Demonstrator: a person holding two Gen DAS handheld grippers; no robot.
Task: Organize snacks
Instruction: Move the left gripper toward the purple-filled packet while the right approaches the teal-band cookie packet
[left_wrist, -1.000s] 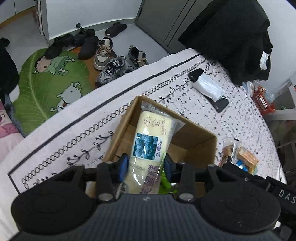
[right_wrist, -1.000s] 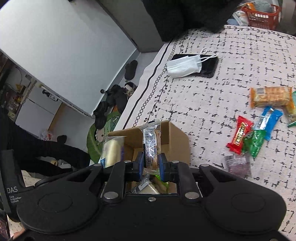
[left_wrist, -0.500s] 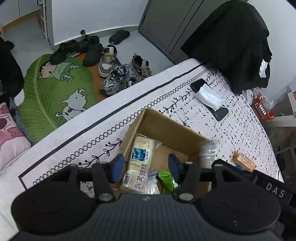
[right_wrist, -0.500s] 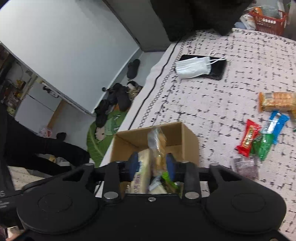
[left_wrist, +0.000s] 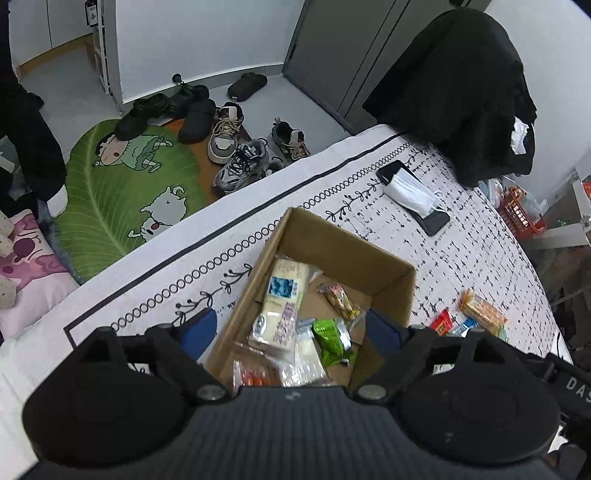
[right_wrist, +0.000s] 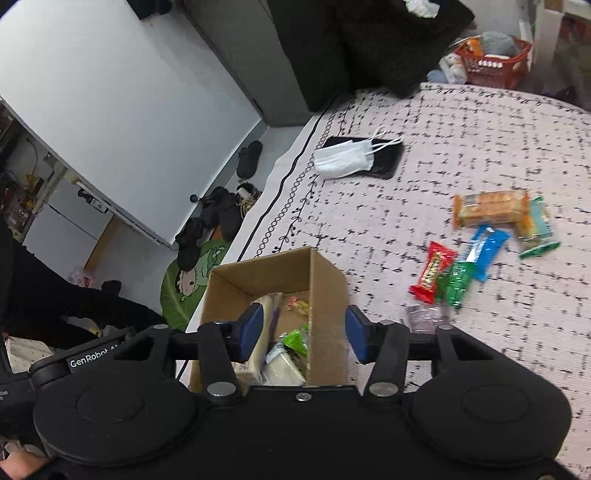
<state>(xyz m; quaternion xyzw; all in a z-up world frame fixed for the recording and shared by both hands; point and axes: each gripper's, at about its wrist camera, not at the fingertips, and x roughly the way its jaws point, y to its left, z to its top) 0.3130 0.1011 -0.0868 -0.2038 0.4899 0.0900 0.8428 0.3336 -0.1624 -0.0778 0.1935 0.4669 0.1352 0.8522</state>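
Two grippers over the cardboard box (left_wrist: 384, 264) right now, and neither has anything in it. My left gripper (left_wrist: 291, 326) has its jaws opening wide, with nothing between the blue pads, just the box interior below. My right gripper (right_wrist: 301, 334) is opening too, jaws partway apart, and the box's right wall sits in the gap without being pinched.

Inside the box: a pale cake pack with a blue picture (left_wrist: 282, 306) leaning along the left side, a green packet (left_wrist: 330, 339), and a small clear-wrapped snack (left_wrist: 338, 299) near the back. Something orange and clear-wrapped sits at the near end, but it's half hidden by my gripper, so no idea what.

Still out on the tablecloth (right_wrist: 461, 122), right of the box: an orange cracker pack (right_wrist: 489, 208), a red bar (right_wrist: 432, 271), a blue bar (right_wrist: 485, 251) and a green bar (right_wrist: 458, 282), bunched close together. A white face mask (right_wrist: 345, 158) lies on a black phone (right_wrist: 388, 158) farther back.
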